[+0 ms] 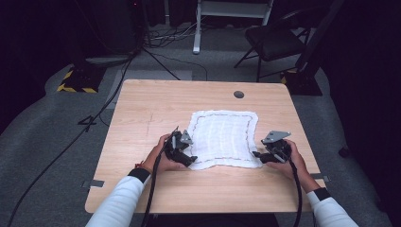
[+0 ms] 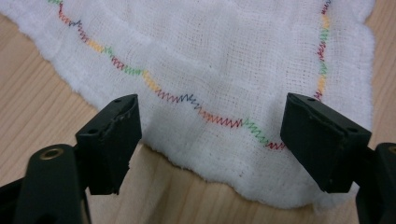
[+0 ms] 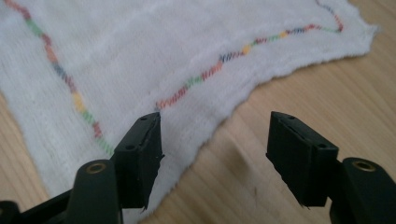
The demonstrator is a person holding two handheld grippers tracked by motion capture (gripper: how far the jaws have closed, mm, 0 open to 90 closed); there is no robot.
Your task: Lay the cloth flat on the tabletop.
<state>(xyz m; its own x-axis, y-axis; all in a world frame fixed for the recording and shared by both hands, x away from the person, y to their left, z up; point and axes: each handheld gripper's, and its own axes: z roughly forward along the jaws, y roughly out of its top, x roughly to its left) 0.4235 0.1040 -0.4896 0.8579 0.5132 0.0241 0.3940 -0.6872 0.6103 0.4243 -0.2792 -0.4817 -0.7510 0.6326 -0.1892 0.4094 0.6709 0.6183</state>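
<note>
White cloth [image 1: 222, 137] lying flat on the wooden surface [image 1: 142, 118], right of centre, with one hand-held gripper at each near corner. The left gripper [image 1: 185, 153] has its fingers [image 2: 112, 140] spread, straddling the near-left corner without pinching it; the right gripper [image 1: 260, 155] likewise has its fingers [image 3: 140, 158] spread beside the near-right corner, with bare wood between them. The cloth is a loosely woven gauze: judged light, soft and limp, likely to sag and fold once lifted, and not fragile. The wavy hem with its multicoloured zigzag stitching [image 2: 219, 120] offers the best hold, at the corners. No brand, label or legible writing appears on the cloth.
</note>
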